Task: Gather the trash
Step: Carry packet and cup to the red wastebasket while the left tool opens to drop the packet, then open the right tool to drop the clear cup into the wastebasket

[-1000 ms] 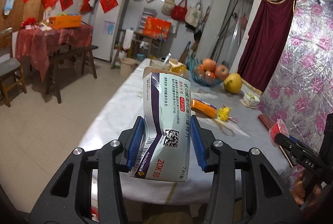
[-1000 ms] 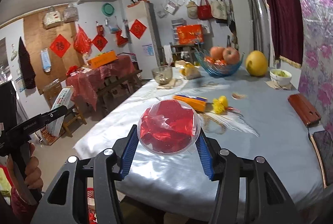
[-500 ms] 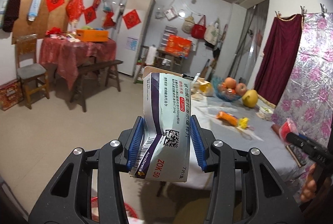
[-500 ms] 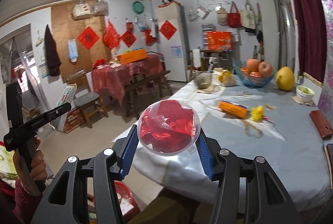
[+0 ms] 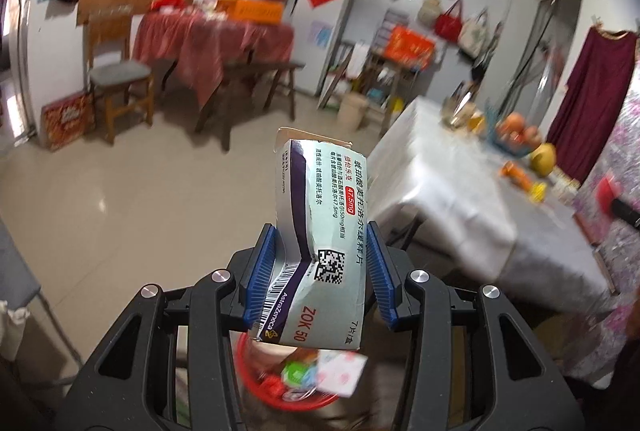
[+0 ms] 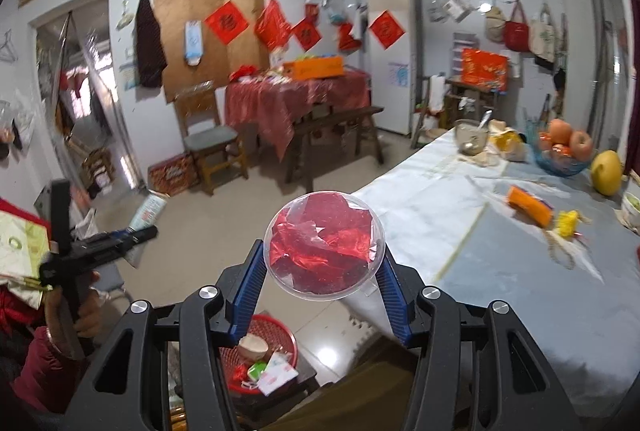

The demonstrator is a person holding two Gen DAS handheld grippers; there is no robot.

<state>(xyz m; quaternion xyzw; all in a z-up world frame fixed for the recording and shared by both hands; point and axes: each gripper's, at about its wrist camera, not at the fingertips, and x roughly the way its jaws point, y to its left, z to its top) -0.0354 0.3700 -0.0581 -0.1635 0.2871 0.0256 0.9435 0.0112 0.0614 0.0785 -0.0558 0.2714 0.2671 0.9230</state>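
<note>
My left gripper [image 5: 323, 263] is shut on a crumpled white and purple medicine box [image 5: 320, 231], which stands upright between the blue pads. Below it sits a red trash basket [image 5: 248, 383] with scraps inside. My right gripper [image 6: 322, 289] is shut on a clear round container of red foil [image 6: 324, 245]. The same red basket [image 6: 276, 327] lies on a dark low stand under the right gripper, holding wrappers and a shell-like piece. At the far left of the right wrist view a hand holds the left gripper [image 6: 136, 235], with the box sticking out beyond it.
A long table with a pale cloth [image 6: 500, 271] runs along the right, bearing an orange packet [image 6: 528, 205], a yellow flower [image 6: 568, 223], a fruit bowl [image 6: 560, 151] and a pomelo [image 6: 606, 167]. Across the tiled floor stand a chair [image 6: 208, 143], a bench and a red-covered table [image 6: 296, 99].
Both grippers have swung left, away from the table and out over the floor. The red basket has come into view beneath them. Each grip is unchanged.
</note>
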